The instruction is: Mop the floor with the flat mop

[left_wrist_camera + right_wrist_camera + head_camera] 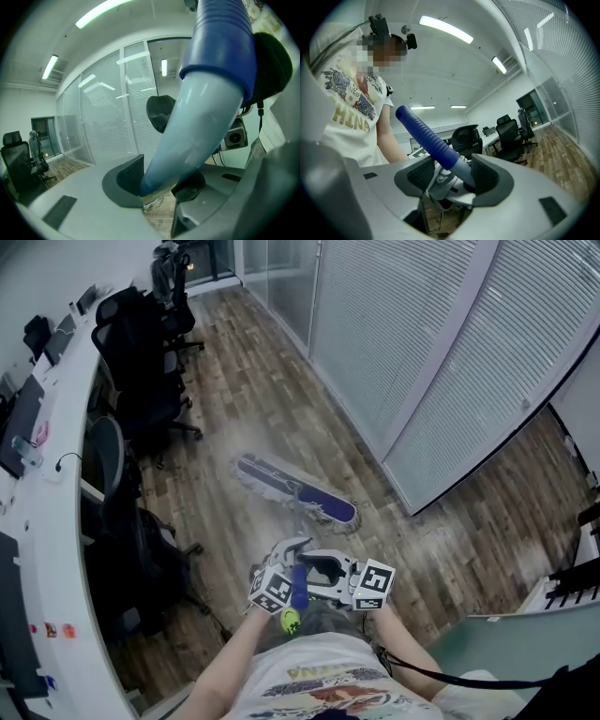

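Clamped the left hand-held gripper [159, 183] on the handle [201, 117] of the flat mop. Set the jaws about halfway closed, with both ribbed pads pressed against the pale shaft just below the blue grip sleeve [220, 42].

Clamped the right hand-held gripper [453, 174] on the same handle. Set the jaws partly closed, with the 2 pads seated at the junction of blue sleeve and grey shaft.

In the head view, held both hand-held grippers side by side directly ahead of the torso. Noted 1 green tip [290, 620] at the near end of the handle, just below the 2 marker cubes [373, 585] with their black-and-white square patterns.

Laid the mop head [295, 490] flat on the wooden floor [253, 390], ahead of both hand-held grippers and angled diagonally. Placed it between the office chairs [141, 362] along the curved white surface [66, 493] and the slatted partition [422, 352].

Read "HINA" in gold letters on the white shirt [347, 117]. Could not read the finer print in the graphic above it.
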A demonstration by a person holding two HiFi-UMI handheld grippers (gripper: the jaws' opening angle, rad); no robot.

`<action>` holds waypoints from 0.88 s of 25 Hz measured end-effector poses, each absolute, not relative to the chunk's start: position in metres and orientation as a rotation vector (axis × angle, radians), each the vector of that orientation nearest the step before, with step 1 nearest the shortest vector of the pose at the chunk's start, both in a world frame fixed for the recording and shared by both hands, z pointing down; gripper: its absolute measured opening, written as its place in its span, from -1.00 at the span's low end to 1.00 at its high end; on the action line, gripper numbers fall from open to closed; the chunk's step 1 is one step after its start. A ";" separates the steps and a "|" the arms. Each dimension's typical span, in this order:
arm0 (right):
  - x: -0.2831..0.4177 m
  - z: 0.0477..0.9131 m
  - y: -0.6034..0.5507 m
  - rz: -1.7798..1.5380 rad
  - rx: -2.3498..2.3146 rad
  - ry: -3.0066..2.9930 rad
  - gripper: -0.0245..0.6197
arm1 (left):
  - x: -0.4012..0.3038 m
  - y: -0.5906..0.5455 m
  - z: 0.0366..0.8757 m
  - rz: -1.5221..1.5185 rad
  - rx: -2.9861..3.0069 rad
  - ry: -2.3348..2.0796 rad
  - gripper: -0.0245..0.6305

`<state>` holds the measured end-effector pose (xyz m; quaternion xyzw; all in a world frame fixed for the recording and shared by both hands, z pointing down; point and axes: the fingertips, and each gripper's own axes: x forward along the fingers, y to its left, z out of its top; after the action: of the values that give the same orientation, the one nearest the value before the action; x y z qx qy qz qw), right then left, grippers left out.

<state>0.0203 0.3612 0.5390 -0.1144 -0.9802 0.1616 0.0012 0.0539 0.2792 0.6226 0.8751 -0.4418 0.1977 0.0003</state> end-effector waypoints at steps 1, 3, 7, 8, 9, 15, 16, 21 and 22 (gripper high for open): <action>0.020 0.540 0.363 0.501 -0.369 -3.067 -0.23 | 0.054 0.280 0.624 0.630 2.751 -1.389 -0.63; 0.017 0.541 0.363 0.493 -0.383 -3.055 -0.23 | 0.050 0.280 0.624 0.627 2.751 -1.399 -0.63; 0.004 0.540 0.360 0.507 -0.388 -3.054 -0.22 | 0.038 0.276 0.622 0.584 2.740 -1.409 -0.63; 0.000 0.540 0.359 0.506 -0.394 -3.053 -0.22 | 0.033 0.275 0.622 0.575 2.737 -1.418 -0.63; -0.004 0.541 0.358 0.503 -0.403 -3.052 -0.22 | 0.029 0.273 0.622 0.565 2.735 -1.427 -0.63; -0.014 0.542 0.346 0.510 -0.436 -3.037 -0.20 | 0.019 0.261 0.622 0.526 2.721 -1.457 -0.63; -0.015 0.543 0.343 0.510 -0.436 -3.032 -0.19 | 0.019 0.258 0.623 0.535 2.727 -1.450 -0.63; -0.023 0.547 0.318 0.513 -0.439 -3.028 -0.19 | 0.010 0.233 0.627 0.552 2.733 -1.444 -0.63; -0.027 0.546 0.310 0.513 -0.443 -3.032 -0.19 | 0.006 0.225 0.627 0.539 2.726 -1.454 -0.63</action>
<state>-0.0272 0.3095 0.5465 -0.1426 -0.9758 0.1650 0.0174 0.0058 0.2249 0.6270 0.8693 -0.4635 0.1718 0.0025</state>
